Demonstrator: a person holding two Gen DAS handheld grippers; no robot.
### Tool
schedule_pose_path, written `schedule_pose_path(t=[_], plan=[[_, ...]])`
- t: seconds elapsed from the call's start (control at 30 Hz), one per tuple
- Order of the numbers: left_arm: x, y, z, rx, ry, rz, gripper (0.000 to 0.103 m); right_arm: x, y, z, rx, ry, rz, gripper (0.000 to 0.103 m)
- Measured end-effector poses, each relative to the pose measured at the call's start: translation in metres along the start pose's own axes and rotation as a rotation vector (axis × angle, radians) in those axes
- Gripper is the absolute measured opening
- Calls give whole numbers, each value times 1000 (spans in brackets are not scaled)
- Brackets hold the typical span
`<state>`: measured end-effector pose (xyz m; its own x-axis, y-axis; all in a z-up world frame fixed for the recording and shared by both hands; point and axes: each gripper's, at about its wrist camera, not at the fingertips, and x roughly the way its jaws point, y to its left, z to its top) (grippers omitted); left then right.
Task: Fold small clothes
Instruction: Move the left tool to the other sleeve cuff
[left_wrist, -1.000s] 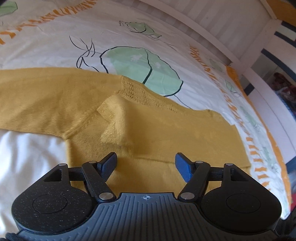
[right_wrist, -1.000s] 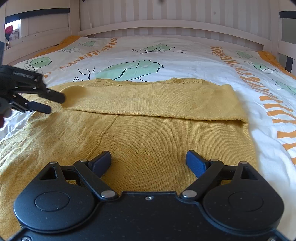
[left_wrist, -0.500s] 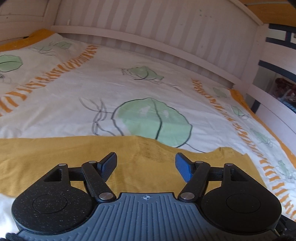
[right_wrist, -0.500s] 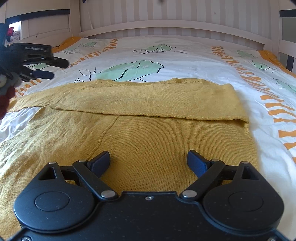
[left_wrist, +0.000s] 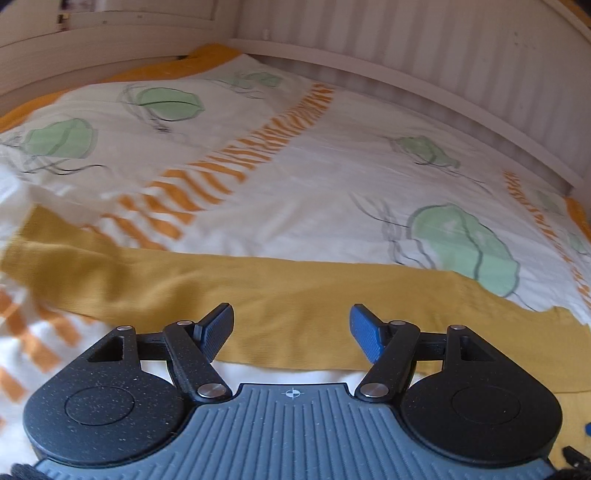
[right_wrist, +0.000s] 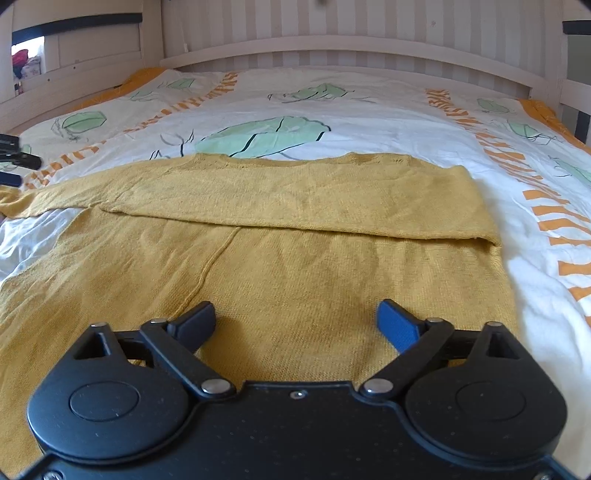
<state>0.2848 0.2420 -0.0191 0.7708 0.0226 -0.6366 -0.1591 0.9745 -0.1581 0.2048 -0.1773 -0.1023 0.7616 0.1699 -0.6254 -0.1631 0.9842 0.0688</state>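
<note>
The yellow sweater (right_wrist: 295, 258) lies flat on the bed (right_wrist: 369, 110), its body spread out just ahead of the right gripper (right_wrist: 295, 317), with one sleeve already folded across the chest in a band (right_wrist: 295, 195) that runs side to side. The other sleeve (left_wrist: 184, 280) stretches away from the sweater's body toward the side where the left gripper (left_wrist: 291, 325) works, its long axis lying crosswise just in front of that gripper's fingers. That is what the next move turns on — the loose sleeve sits right before the left gripper and far from the right one, so the left is the hand placed to take it, likely near the cuff (left_wrist: 33, 236) at the far end.

Both grippers are spread wide with nothing between their fingers. In the right wrist view the left gripper shows only as dark tips at the edge of the picture, beside the sleeve's outer end.

Compared with half a second ago, the left gripper has swung outward along the sleeve: the sweater's neckline has gone from its view and the cuff end has come in, with the picture blurred by motion. The right gripper has barely moved — it hovers over the sweater's lower body as before.
</note>
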Motion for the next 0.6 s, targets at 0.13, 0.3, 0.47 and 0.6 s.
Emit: schedule_pose_path(t=[0.13, 0.3, 0.47, 0.6], plan=[[-13, 42, 8, -42, -9, 72, 68, 1, 2, 0, -13, 6, -13, 99], [-27, 91, 14, -73, -32, 157, 68, 2, 4, 0, -16, 12, -21, 100], [-36, 123, 21, -53, -62, 230, 68, 4, 5, 6, -18, 37, -28, 102], [-31, 138, 25, -37, -49, 253, 68, 5, 8, 15, -22, 80, -47, 102]])
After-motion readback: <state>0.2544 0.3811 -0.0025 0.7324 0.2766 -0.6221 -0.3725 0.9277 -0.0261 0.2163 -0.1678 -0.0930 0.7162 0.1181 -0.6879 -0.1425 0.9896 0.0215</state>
